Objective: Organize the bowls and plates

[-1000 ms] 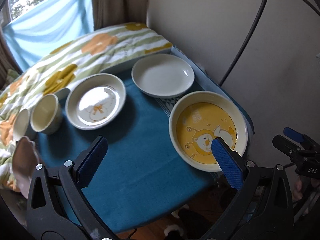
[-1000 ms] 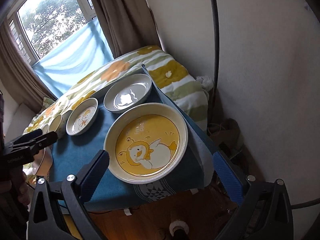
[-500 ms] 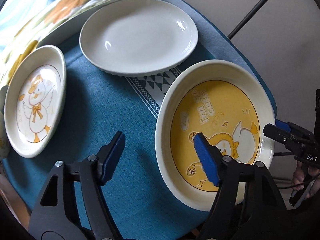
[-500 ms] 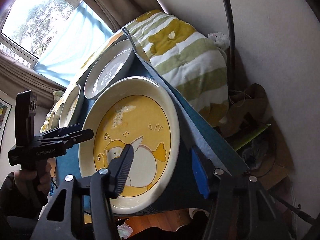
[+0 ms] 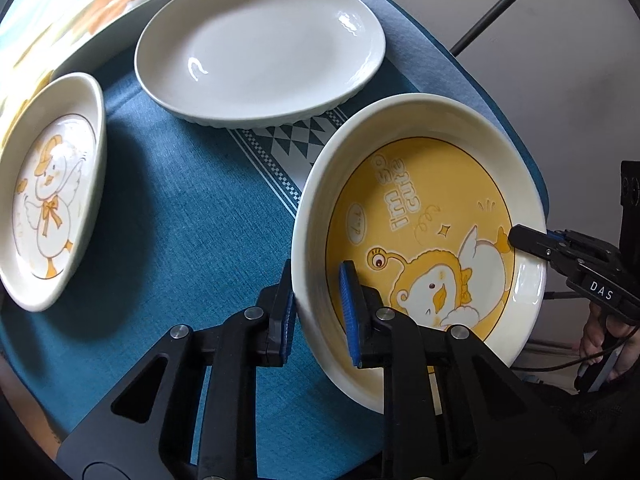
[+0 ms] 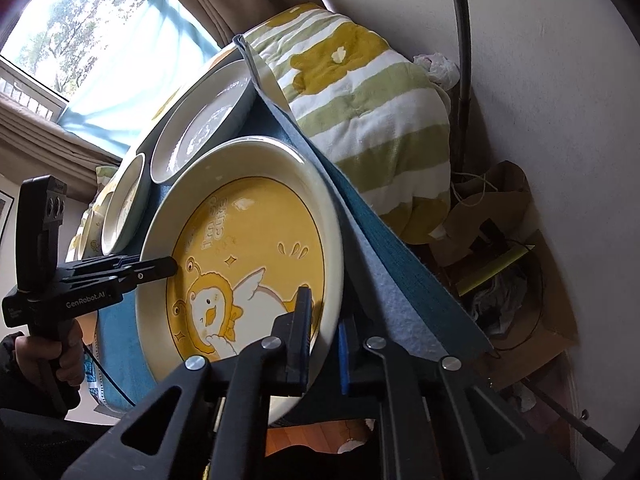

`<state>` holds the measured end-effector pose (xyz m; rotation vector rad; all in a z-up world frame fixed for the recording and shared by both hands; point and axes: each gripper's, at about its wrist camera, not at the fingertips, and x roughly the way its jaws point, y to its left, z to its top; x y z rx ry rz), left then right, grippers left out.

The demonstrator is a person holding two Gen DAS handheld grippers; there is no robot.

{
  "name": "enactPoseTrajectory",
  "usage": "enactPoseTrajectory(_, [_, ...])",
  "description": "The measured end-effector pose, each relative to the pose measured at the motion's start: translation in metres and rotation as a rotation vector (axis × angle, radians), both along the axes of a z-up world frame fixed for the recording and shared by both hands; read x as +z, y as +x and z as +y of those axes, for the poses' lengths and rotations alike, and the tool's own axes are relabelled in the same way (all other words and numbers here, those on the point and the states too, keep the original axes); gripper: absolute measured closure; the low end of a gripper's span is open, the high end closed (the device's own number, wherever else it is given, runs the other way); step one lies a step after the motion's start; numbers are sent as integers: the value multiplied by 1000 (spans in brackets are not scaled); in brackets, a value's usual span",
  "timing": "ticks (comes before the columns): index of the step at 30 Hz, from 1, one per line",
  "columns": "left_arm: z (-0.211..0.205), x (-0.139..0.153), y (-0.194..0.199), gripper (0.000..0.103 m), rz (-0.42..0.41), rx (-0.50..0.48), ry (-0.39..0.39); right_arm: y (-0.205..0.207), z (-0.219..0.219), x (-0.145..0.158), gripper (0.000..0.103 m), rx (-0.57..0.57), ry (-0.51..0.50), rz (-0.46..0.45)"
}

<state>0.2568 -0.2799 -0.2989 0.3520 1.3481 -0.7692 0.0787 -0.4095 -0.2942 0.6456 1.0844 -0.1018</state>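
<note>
The blue tablecloth [image 5: 180, 216] is occupied by the yellow duck plate [image 5: 424, 240], whose rim is clamped on opposite sides by the left gripper [image 5: 318, 312] and right gripper [image 6: 324, 336], each narrowed around it.

This was a lived-in home, likely a bedroom: a green-and-yellow striped quilt [image 6: 372, 92] lay bunched against the counter's far edge, brown curtains [image 6: 224, 12] framed a window [image 6: 68, 32] onto trees, and cartoon-duck crockery [image 5: 44, 196] sat on a blue tablecloth [image 5: 188, 216].
</note>
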Motion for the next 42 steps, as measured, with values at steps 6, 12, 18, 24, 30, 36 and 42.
enactPoseTrajectory(6, [10, 9, 2, 85, -5, 4, -30, 0, 0, 1, 92, 21, -15, 2])
enactPoseTrajectory(12, [27, 25, -10, 85, -27, 37, -61, 4, 4, 8, 92, 50, -36, -10])
enactPoseTrajectory(18, [61, 50, -17, 85, -62, 118, -101, 13, 18, 31, 92, 117, -70, -44])
enactPoseTrajectory(24, [122, 85, -31, 85, -126, 243, -135, 34, 51, 63, 92, 236, -100, -105])
enactPoseTrajectory(30, [207, 104, -49, 85, -171, 388, -131, 59, 106, 77, 92, 381, -94, -147])
enactPoseTrajectory(36, [295, 91, -74, 85, -162, 528, -101, 80, 176, 62, 92, 521, -50, -143])
enactPoseTrajectory(42, [366, 59, -103, 85, -113, 648, -75, 94, 247, 35, 92, 622, -18, -108])
